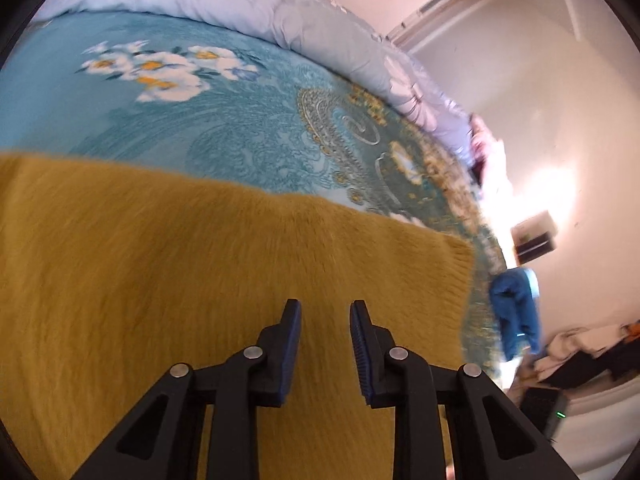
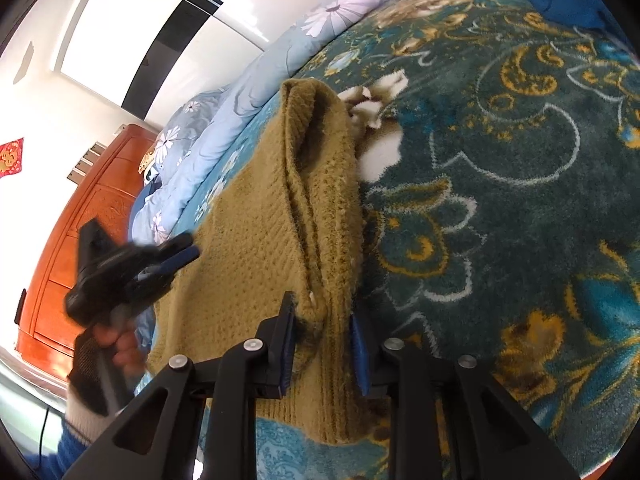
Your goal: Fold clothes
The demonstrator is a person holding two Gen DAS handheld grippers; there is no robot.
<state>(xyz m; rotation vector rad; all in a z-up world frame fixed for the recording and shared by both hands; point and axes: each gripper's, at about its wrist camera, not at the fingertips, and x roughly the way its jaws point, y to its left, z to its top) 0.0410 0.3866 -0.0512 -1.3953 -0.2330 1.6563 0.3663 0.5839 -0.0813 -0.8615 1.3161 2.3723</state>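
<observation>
My right gripper [image 2: 323,320] has its fingers [image 2: 286,344] clamped on a bunched edge of the mustard knit sweater [image 2: 256,248], the fold of wool pinched between the two blue pads at the near end of the garment. From that pinch a thick rolled ridge of the sweater runs away from me toward the far side of the bed, ending in a ribbed opening, while the flat body of the knit spreads out to the left of the fingers. My left gripper [image 1: 325,308] hangs over the same sweater [image 1: 200,280] with its fingers [image 1: 291,344] a narrow gap apart and nothing between them; the yellow wool fills the view beneath and to the left of them, its ribbed hem lying off to the right. In the right wrist view the left gripper [image 2: 182,256] shows blurred at the left edge of the sweater, held in a hand [image 2: 120,344]. Under the sweater lies the teal floral blanket [image 2: 500,200] covering the bed, and along its far side a pale blue quilt [image 1: 240,4] is bunched up. A blue garment [image 1: 516,312] sits at the right edge of the bed, and a reddish wooden cabinet [image 2: 80,240] stands beyond the bed on the left.
</observation>
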